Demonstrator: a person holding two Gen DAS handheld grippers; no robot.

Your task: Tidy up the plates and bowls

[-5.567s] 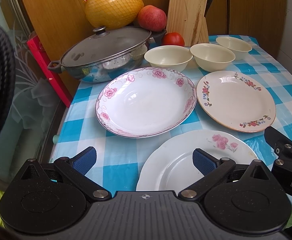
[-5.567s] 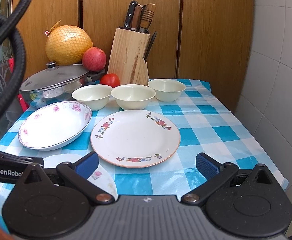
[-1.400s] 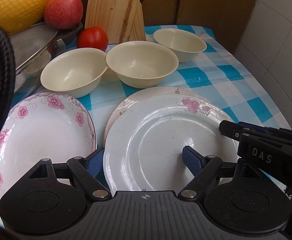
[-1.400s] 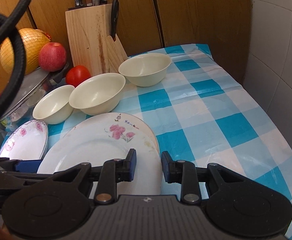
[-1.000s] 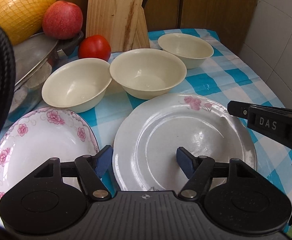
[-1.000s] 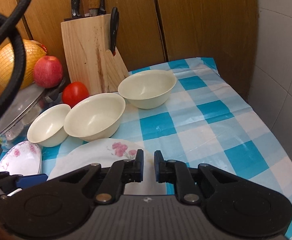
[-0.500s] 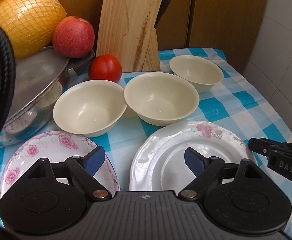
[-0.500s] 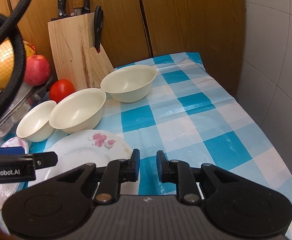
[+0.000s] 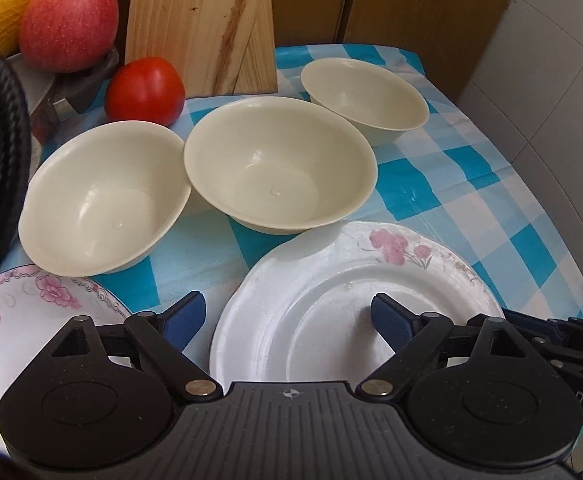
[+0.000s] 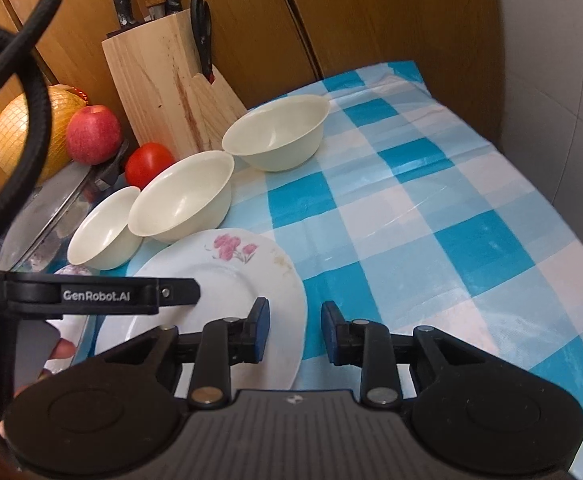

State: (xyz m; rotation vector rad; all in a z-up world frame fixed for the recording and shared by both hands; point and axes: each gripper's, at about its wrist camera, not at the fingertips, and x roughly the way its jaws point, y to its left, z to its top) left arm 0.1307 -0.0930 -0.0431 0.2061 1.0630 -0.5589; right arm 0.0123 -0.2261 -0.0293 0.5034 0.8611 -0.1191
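Both hand-held grippers are empty: the left hand-held gripper [image 9: 285, 314] is spreading wide above the white plate [image 9: 331, 300], and the right hand-held gripper [image 10: 294, 330] is opening astride that plate's rim without pinching it. The plate looks set down on the counter [image 10: 431, 216]. The pink-flowered plate [image 9: 19, 312] beside it and the three bowls [image 9: 279, 168] behind, side by side, look still unstacked.

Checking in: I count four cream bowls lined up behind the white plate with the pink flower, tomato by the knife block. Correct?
Not quite: there are three cream bowls, not four, as the left wrist view shows clearly. The rest holds: they sit in a row behind the white plate with the pink flower, and the tomato is by the knife block.
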